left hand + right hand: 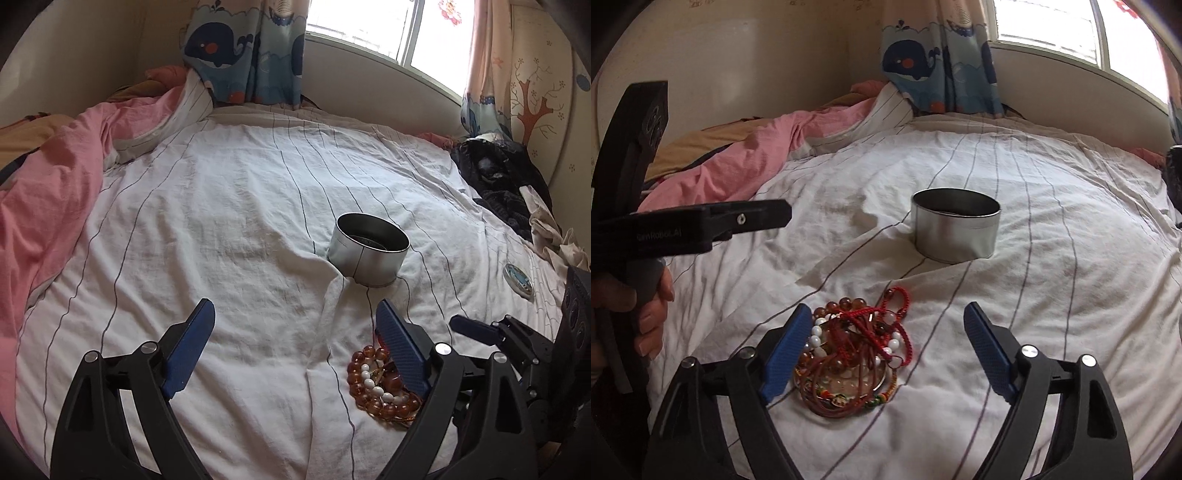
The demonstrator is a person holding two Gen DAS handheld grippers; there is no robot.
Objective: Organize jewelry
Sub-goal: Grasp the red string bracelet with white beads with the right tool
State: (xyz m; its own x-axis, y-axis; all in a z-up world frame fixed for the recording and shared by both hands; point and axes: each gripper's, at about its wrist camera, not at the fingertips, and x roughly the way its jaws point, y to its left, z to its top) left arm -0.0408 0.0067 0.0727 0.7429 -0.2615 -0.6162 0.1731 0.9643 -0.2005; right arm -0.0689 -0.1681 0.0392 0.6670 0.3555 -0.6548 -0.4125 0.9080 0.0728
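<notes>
My right gripper [882,350] has its jaws apart beside the jewelry pile [857,350] on the bed [1052,295]; left gripper [295,347] too, holding nothing. I'd centre over one bracelet, pinch, then carry to the tin [955,225].

A tangled pile of jewelry [855,347], made up of amber beads, white beads and red cords, is heaped near; an open round tin [956,225] is set upright farther back.

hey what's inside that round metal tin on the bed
The round metal tin stands open on the striped sheet. Both views catch only a sliver of something dark low inside; its wall hides the rest, so the contents cannot be told. The jewelry pile lies outside it.
</notes>
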